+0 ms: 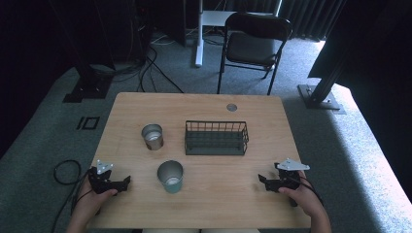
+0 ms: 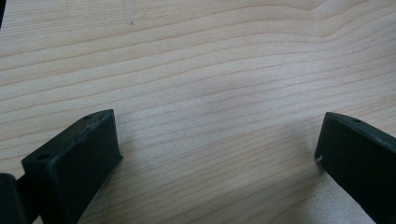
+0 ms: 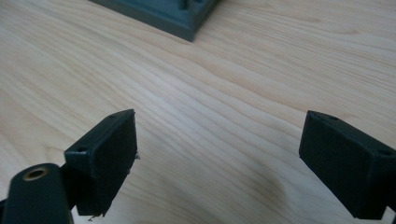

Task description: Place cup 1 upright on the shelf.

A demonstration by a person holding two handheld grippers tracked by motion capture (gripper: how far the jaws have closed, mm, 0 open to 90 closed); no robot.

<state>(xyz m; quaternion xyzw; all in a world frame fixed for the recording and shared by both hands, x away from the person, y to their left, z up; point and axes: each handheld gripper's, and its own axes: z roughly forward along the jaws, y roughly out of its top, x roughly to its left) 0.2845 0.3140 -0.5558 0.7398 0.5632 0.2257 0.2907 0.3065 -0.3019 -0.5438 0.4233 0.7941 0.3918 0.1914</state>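
Note:
My left gripper (image 1: 116, 180) rests low over the table's front left, held by a hand, left of the green metal cup (image 1: 170, 176). In the left gripper view my left gripper (image 2: 217, 140) is open, with bare wood between its jaws. My right gripper (image 1: 268, 180) sits at the front right, held by the other hand. The right gripper view has my right gripper (image 3: 219, 140) open over bare wood, with a corner of the dark wire basket (image 3: 163, 14) ahead of it. A silver cup (image 1: 152, 136) stands left of the wire basket (image 1: 216, 138) at mid-table.
The wooden table (image 1: 204, 204) has a round cable hole (image 1: 231, 107) near its far edge. A black folding chair (image 1: 252, 46) stands beyond the table. Cables lie on the grey carpet at left (image 1: 65, 172). Dark stands flank the far corners.

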